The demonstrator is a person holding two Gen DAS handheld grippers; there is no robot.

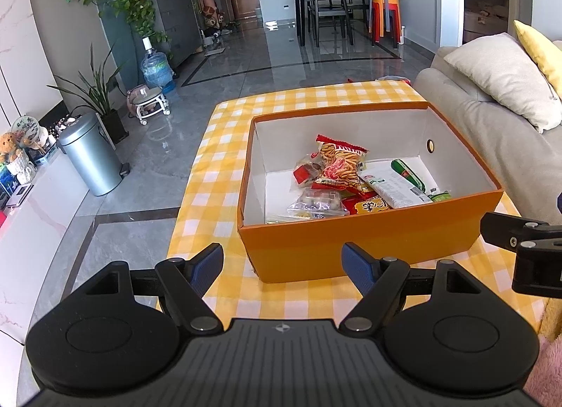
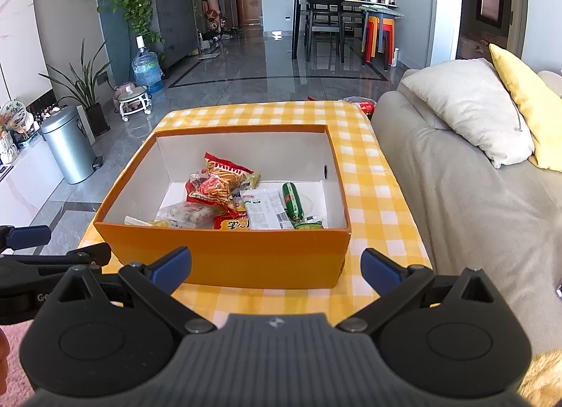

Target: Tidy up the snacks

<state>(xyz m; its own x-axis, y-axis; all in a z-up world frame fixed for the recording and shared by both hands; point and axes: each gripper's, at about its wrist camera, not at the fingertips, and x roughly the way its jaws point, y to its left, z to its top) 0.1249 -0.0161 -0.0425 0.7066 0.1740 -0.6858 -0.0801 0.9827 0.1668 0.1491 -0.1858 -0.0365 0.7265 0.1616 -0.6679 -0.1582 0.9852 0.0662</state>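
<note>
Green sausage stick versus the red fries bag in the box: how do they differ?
The green sausage stick is a slim, smooth tube; the red fries bag is a broad, crinkled pouch. The stick lies flat toward the box's right side, while the bag sits propped on other packets nearer the middle. The stick is plain green with a small label; the bag shows printed fries. Both lie inside the orange box, ungripped.

Checked tablecloth (image 2: 368,175) under orange box (image 2: 228,252)

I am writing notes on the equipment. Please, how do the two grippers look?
The left gripper and right gripper look identical: black plastic body with ribbed centre and small round emblem, two round discs, silver pivot bolts, black linkage arms, blue fingers. No cables show.
</note>
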